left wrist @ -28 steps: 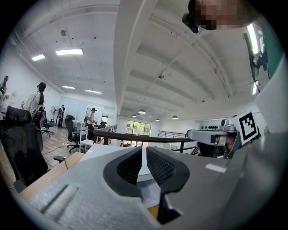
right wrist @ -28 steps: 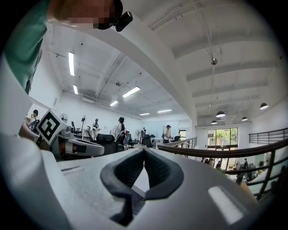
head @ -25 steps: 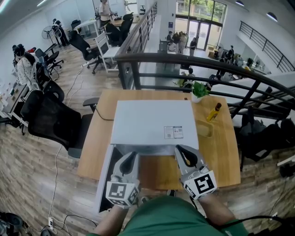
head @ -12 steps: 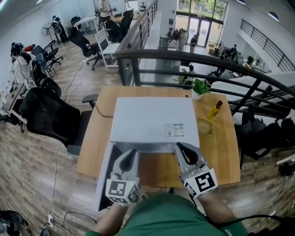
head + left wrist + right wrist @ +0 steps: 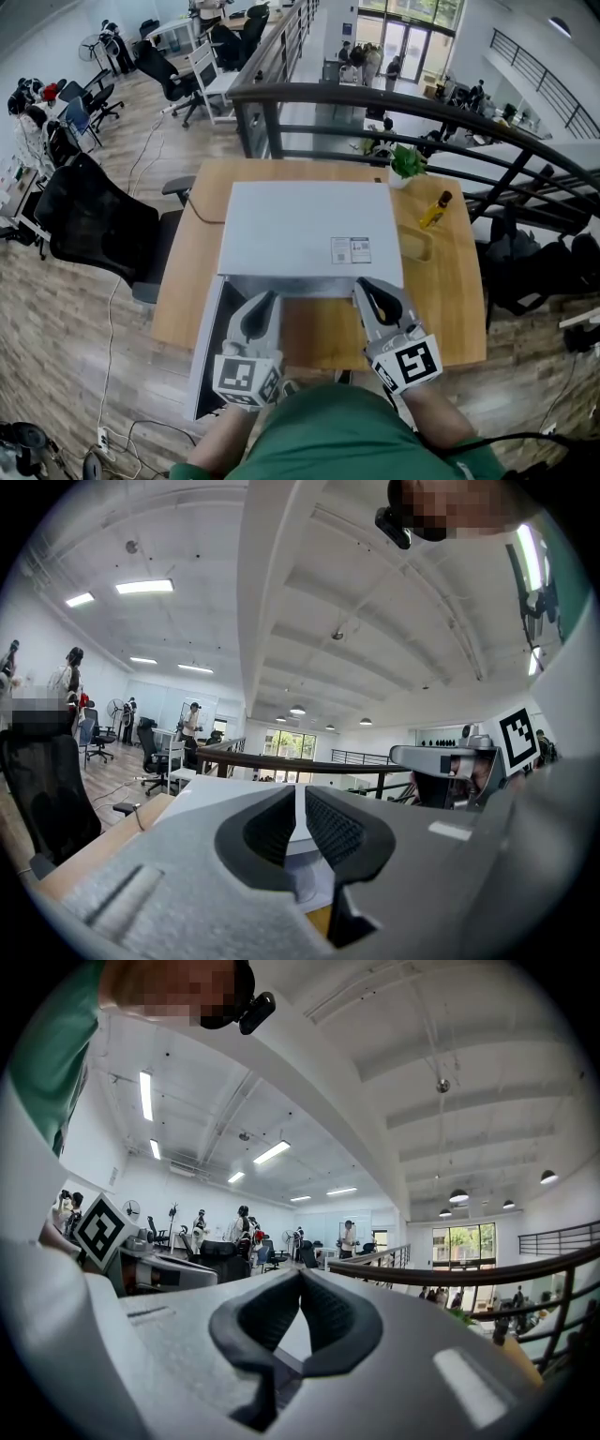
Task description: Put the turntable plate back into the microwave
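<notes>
right claw [image 5: 299, 1277] closed empty, left claw [image 5: 300, 799] a sliver apart and empty, both at the microwave [image 5: 309, 230] mouth; turntable plate not visible, probably already inside, and if off its hub it could rock or chip once the near-left door [image 5: 210, 347] shuts.
</notes>
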The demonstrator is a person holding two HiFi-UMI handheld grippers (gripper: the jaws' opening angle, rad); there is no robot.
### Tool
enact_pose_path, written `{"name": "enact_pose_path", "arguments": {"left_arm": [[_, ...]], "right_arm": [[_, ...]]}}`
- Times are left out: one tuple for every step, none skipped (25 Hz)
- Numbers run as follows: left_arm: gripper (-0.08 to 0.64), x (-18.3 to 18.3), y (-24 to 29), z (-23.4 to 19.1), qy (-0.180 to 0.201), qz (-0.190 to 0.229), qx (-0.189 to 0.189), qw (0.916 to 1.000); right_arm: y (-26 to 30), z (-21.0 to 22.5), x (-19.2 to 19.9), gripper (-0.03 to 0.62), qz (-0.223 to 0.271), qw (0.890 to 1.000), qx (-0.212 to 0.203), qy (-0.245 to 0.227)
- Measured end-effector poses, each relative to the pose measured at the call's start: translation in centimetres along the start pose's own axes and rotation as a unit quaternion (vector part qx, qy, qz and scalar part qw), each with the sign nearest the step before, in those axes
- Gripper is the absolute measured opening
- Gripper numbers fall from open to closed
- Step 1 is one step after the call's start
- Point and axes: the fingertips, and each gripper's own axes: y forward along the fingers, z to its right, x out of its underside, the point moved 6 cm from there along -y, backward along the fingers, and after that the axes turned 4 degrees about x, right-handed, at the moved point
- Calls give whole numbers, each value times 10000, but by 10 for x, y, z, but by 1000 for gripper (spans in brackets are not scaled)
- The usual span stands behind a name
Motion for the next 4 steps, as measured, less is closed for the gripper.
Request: {"name": "enact_pose_path", "arguments": {"left_arm": [[41, 0, 0, 1, 2, 1, -4, 10000], [41, 1, 0, 1, 0, -2, -7, 10000], [41, 1, 1, 2, -6, -6, -9, 10000], [41, 2, 1, 2, -14, -10, -10, 10000]], "right_arm": [[0, 0, 0, 3, 3, 10000, -4, -4], [-1, 1, 1, 3, 4, 10000, -7, -7], [-1, 1, 1, 3, 5, 10000, -10, -8], [-2, 1, 1, 3, 5, 10000, -12, -10]]}}
